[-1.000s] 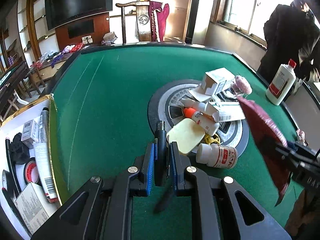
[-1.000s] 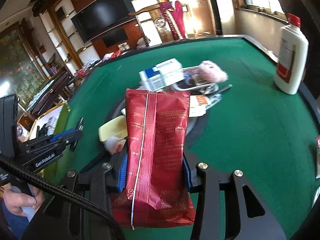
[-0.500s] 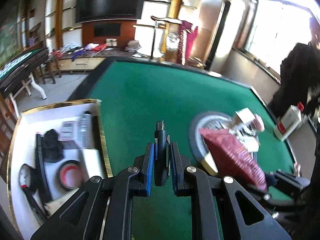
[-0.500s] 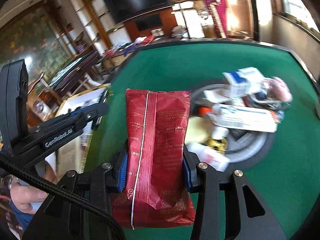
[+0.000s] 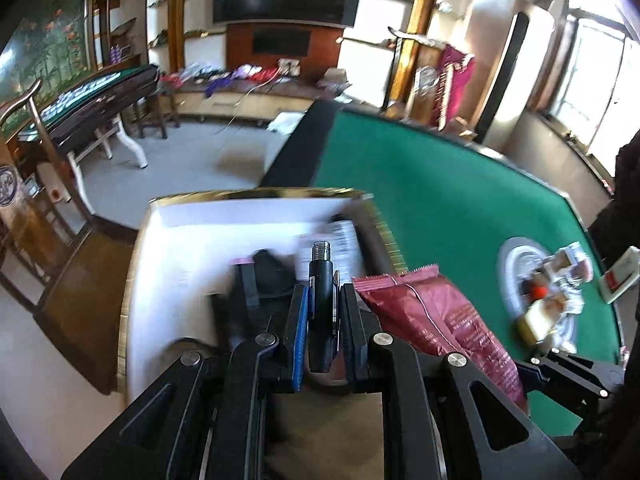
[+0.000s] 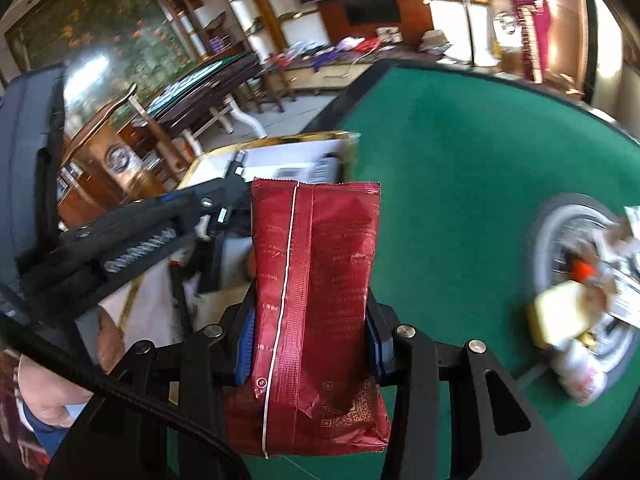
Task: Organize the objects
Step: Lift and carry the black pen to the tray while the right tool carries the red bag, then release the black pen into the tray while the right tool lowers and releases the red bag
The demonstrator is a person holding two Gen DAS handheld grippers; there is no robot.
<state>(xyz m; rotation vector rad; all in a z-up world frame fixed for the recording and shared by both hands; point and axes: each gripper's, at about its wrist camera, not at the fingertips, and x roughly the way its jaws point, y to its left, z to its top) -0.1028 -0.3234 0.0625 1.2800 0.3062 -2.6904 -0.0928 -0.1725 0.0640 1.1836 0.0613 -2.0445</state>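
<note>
My left gripper (image 5: pixel 322 300) is shut on a black pen-like tool (image 5: pixel 321 296) with a silver threaded tip and holds it above the white gold-rimmed box (image 5: pixel 224 240). My right gripper (image 6: pixel 310 308) is shut on a red snack bag (image 6: pixel 316 304), held upright just right of the box (image 6: pixel 288 152). The bag also shows in the left wrist view (image 5: pixel 440 320), close beside my left gripper. The left gripper (image 6: pixel 224 200) shows in the right wrist view over the box.
The box holds black items and a white labelled box (image 5: pixel 344 240). On the green table (image 5: pixel 440 200), a round grey centre plate (image 6: pixel 560 232) carries a pile: yellow pad (image 6: pixel 560 312), white bottles, cartons. A white bottle (image 5: pixel 620 276) lies at far right.
Both grippers have swung left, away from the centre pile. My left gripper with the tool is now over the white box; the red bag has come alongside it.
</note>
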